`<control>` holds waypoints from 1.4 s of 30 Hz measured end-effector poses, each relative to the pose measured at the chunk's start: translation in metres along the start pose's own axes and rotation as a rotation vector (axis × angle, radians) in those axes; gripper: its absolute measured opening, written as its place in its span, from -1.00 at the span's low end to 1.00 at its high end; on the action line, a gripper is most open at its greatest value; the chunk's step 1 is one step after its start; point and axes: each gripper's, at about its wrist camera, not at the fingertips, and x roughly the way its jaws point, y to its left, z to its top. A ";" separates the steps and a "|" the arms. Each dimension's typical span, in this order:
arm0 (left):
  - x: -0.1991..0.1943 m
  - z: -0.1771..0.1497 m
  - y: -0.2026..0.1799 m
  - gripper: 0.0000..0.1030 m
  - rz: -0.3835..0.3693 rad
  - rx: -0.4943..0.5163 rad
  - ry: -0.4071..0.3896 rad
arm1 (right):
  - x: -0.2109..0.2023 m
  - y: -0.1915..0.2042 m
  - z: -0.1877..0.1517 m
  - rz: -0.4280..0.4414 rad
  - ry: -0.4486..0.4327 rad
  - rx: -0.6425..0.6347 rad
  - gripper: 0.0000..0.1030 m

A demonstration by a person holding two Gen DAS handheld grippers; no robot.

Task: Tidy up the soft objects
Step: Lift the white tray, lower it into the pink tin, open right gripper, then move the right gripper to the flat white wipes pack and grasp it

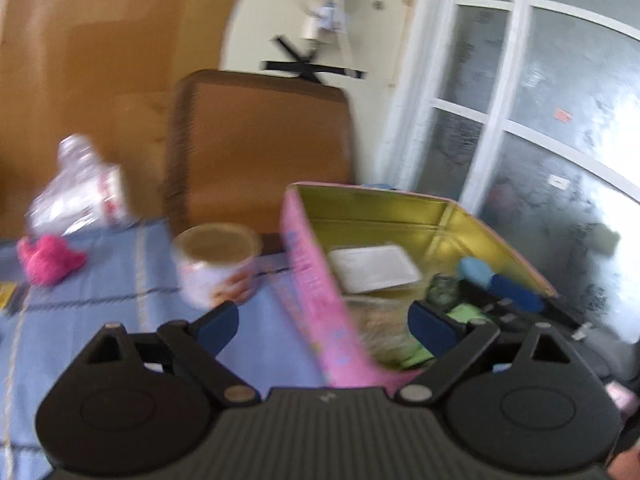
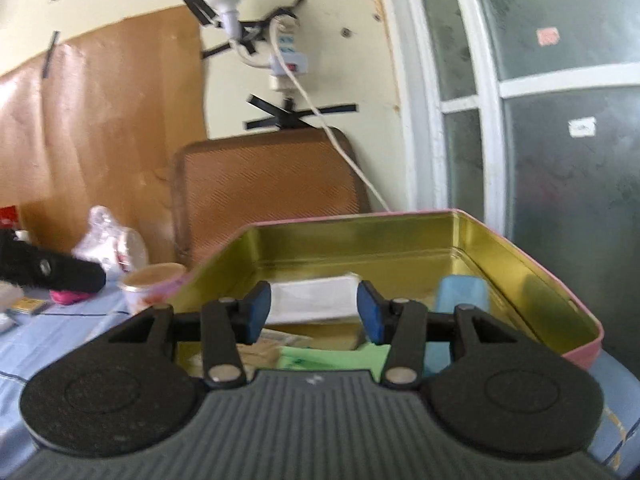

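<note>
A pink tin box with a gold inside stands open on the blue cloth; it also shows in the right wrist view. In it lie a white pad, a light blue soft block, a green cloth and beige pieces. A pink soft object lies on the cloth at far left. My left gripper is open and empty, straddling the box's left wall. My right gripper is open and empty over the box's near edge; its black body shows in the left wrist view.
A cup-like tub stands just left of the box. A clear plastic bottle is at the back left. A brown chair back stands behind the table. A window is on the right, and a taped power strip with cord on the wall.
</note>
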 end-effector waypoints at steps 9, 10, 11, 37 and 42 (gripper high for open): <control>-0.048 -0.051 0.115 0.84 0.245 -0.163 -0.003 | -0.010 0.071 0.009 0.242 -0.005 -0.094 0.02; -0.054 -0.056 0.130 0.84 0.289 -0.183 -0.007 | -0.009 0.080 0.007 0.273 0.009 -0.105 0.02; -0.059 -0.061 0.143 0.84 0.326 -0.200 -0.012 | -0.006 0.091 0.006 0.310 0.031 -0.117 0.02; -0.155 -0.115 0.265 0.92 0.482 -0.616 -0.390 | 0.132 0.371 -0.033 0.899 0.478 -0.409 0.89; -0.152 -0.112 0.254 0.96 0.495 -0.551 -0.390 | 0.149 0.384 -0.043 0.888 0.547 -0.434 0.95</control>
